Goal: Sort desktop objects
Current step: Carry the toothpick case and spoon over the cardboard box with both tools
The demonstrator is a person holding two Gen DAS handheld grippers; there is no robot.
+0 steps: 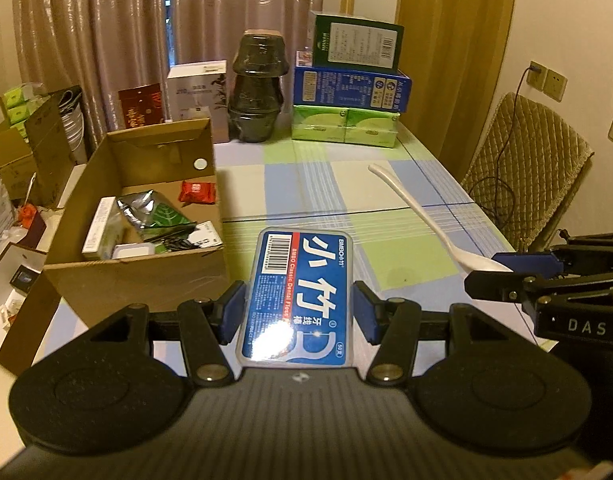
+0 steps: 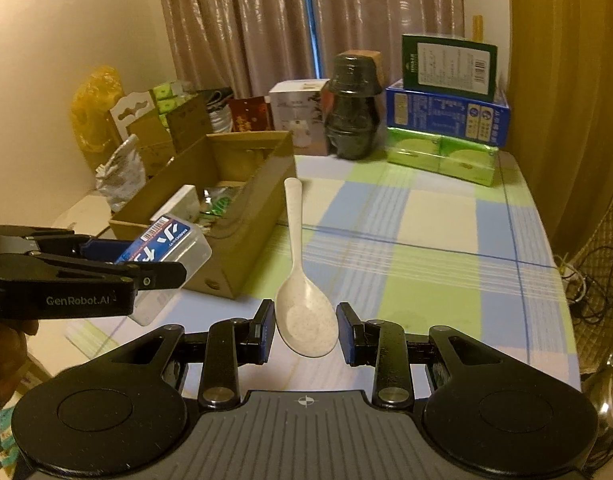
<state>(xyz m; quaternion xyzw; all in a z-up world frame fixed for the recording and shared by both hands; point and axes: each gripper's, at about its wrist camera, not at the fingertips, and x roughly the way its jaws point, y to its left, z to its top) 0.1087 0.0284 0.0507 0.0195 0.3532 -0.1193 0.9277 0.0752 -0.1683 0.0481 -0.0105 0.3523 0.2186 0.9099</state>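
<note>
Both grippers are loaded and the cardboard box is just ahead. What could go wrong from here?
1. The right gripper holds the white spoon only by its bowl, handle sticking far forward; it may pivot or slip out.
2. The left gripper carries the floss case close beside it; the grippers could collide over the cardboard box.

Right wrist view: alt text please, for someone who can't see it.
The right gripper holds a white spoon by its bowl, handle pointing away, above a checked tablecloth. At left, the left gripper holds a blue floss box near an open cardboard box.
</note>
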